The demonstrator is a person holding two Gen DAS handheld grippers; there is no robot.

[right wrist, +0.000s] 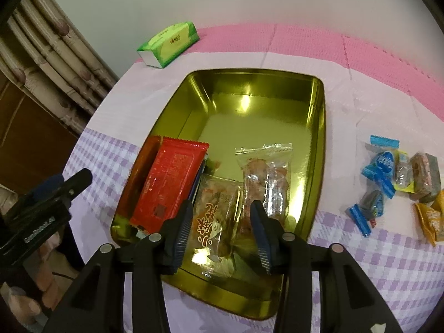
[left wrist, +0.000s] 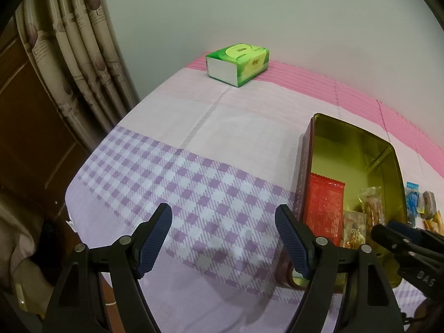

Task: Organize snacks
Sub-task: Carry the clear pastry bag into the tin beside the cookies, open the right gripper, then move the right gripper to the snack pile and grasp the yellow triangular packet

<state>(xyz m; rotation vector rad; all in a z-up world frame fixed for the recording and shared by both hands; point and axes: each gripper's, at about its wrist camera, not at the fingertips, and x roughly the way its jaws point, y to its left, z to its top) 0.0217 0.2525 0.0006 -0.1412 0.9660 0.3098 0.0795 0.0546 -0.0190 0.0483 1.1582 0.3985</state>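
Right wrist view: your right tool (right wrist: 220,231) hangs over the near end of the gold rectangular metal tin (right wrist: 319,149), its blades parted around a clear crinkly snack pouch with orange lettering (right wrist: 215,216), not pressing it. At ten o'clock lies a flat red foil packet (right wrist: 169,180); at one o'clock a clear bag of pinkish pieces (right wrist: 266,172). Loose wrapped sweets (right wrist: 388,177) wait on the checked tabletop (right wrist: 374,263) at three o'clock. Expect them to be light, slippery and crushable; pinch a crimped end. Your left tool (left wrist: 222,238) stands apart, empty.
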